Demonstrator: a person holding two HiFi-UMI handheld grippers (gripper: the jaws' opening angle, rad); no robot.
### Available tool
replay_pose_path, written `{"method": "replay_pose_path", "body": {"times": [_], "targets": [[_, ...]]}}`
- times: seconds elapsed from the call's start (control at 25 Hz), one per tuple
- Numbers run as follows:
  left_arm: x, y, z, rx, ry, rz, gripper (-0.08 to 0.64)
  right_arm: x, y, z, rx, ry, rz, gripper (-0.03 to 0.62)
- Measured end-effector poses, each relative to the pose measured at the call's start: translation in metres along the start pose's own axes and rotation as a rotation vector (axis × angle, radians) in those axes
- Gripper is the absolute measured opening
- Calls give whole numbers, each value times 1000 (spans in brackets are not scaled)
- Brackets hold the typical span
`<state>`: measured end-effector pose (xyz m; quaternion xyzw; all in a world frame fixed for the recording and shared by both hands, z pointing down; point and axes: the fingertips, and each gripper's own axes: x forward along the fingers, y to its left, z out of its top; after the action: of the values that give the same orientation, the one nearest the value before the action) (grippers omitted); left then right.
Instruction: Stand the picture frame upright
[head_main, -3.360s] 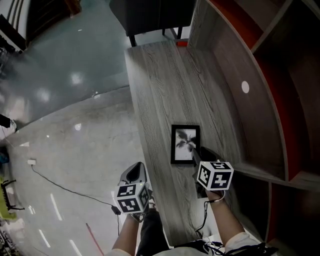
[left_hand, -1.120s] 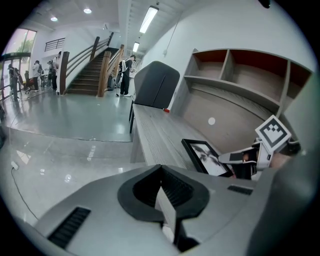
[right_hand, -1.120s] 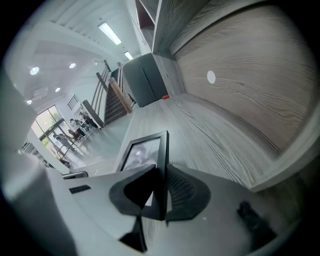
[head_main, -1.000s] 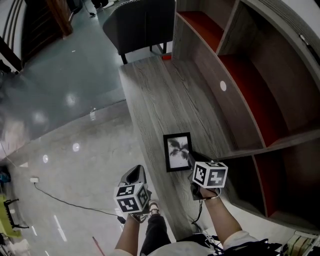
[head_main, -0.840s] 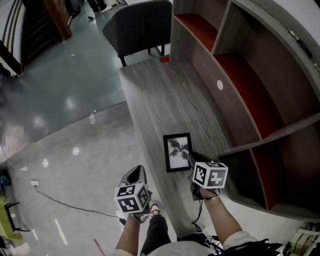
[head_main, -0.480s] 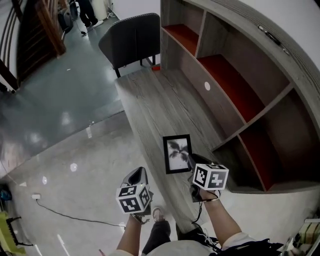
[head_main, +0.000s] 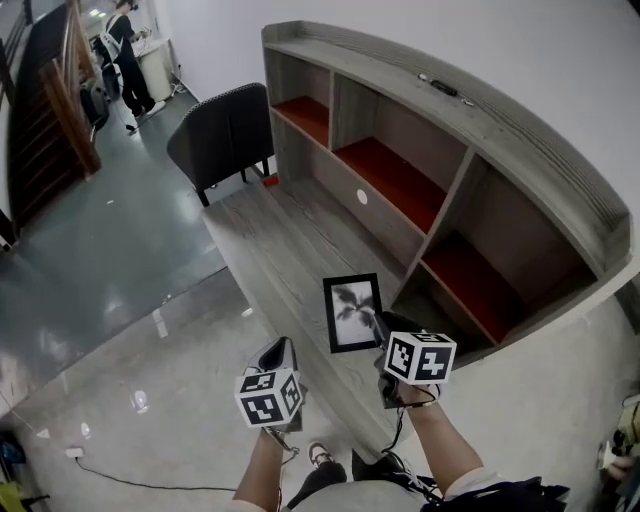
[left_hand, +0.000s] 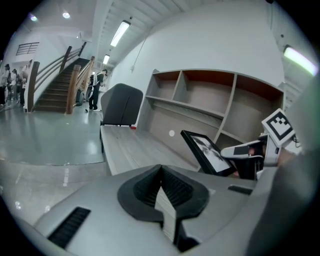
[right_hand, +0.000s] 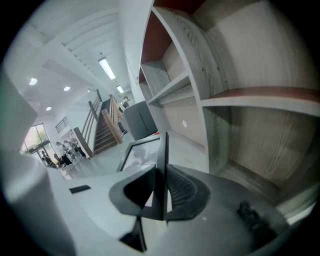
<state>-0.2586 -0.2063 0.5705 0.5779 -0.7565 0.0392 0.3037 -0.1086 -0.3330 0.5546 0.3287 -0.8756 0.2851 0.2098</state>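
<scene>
Frame (head_main: 351, 312): 1
Grippers: 2 (left gripper (head_main: 279, 347), right gripper (head_main: 379, 323))
Table (head_main: 278, 238): 1
Chair (head_main: 225, 135): 1
Shelf unit (head_main: 520, 160): 1

Dark chair (head_main: 225, 140) — red-floored shelf unit (head_main: 500, 127)

Picture frame (head_main: 351, 313) was over desk's (head_main: 272, 232) near end, in right gripper (head_main: 381, 327); shelving (head_main: 440, 150) right of desk, chair (head_main: 222, 135) far.

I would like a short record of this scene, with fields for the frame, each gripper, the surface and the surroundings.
frame: black rectangular picture frame, tilted, not yet upright
right gripper: fingers shut on the frame's edge
left gripper: fingers shut, empty, apart from the frame
surface: grey wood-grain table
surroundings: curved grey shelf unit with red insides; dark chair at the table's far end
</scene>
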Motion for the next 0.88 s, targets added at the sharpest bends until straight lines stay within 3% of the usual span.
{"method": "replay_pose_path", "body": {"times": [0.88], "targets": [[-48, -73, 158, 197, -251, -179, 14, -122, 43, 137, -50, -393, -62, 84]]}}
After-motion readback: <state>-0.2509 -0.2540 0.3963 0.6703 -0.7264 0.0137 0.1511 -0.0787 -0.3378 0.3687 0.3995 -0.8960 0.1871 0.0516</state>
